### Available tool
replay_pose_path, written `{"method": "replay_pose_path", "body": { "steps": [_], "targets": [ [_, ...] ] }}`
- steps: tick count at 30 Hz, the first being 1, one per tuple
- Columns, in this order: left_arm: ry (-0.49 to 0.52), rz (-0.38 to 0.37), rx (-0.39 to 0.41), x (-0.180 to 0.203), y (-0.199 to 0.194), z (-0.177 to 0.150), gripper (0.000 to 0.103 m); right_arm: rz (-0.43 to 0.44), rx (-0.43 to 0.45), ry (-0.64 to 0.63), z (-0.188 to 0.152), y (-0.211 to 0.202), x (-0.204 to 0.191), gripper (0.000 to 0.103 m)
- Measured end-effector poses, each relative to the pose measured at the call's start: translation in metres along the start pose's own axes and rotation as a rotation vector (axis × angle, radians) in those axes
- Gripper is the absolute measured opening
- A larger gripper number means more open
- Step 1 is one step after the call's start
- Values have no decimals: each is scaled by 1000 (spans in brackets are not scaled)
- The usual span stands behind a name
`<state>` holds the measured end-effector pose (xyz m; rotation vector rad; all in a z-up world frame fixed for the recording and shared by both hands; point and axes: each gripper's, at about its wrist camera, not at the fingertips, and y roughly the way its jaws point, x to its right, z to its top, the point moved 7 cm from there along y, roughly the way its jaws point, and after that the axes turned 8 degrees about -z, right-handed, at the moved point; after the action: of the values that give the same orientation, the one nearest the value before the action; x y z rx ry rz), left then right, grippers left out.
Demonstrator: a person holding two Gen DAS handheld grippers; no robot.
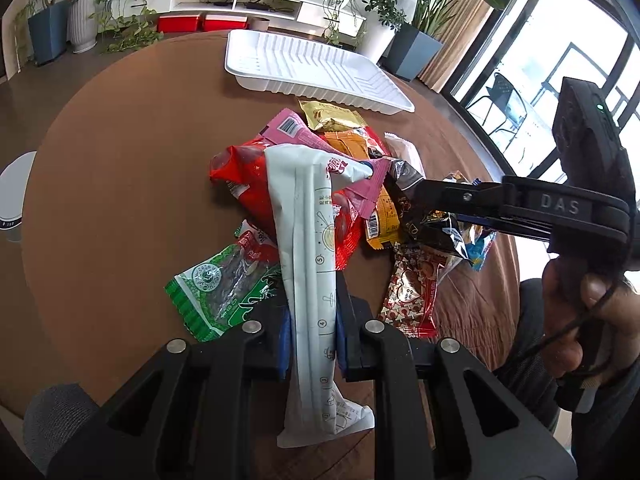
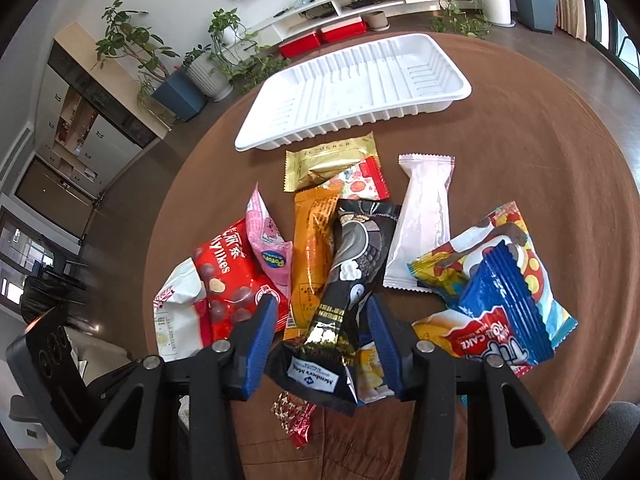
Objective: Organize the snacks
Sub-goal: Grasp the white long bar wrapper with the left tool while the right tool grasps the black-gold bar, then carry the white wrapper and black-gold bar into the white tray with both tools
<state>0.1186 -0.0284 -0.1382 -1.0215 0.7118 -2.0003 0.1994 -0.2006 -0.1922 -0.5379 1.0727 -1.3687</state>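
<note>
Glossy wrappers on matt brown cloth

We see a smooth ribbed white plastic tray (image 2: 362, 80), a matt cloth (image 2: 520, 152), crinkled shiny foil on the black packet (image 2: 356, 256) and gold packet (image 2: 328, 160), and a matt white packet (image 1: 308, 264) like paper.
</note>
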Motion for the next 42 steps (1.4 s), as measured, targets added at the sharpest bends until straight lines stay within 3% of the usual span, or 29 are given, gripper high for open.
{"method": "replay_pose_path", "body": {
  "steps": [4,8,12,30,42],
  "targets": [
    [3,-4,-2,0,1,0,15,9,-42,8,0,12,1,47],
    [-2,-8,2,-1,2,0,14,18,-62,36,3,19,7,31],
    [-2,-10,3,-1,3,0,13,43,-71,64,2,21,13,24],
    [-21,-36,28,4,-9,-1,13,122,-12,92,-9,-11,10,17],
    [-39,-117,89,9,-47,18,13,202,90,112,6,-58,17,17]
  ]
}}
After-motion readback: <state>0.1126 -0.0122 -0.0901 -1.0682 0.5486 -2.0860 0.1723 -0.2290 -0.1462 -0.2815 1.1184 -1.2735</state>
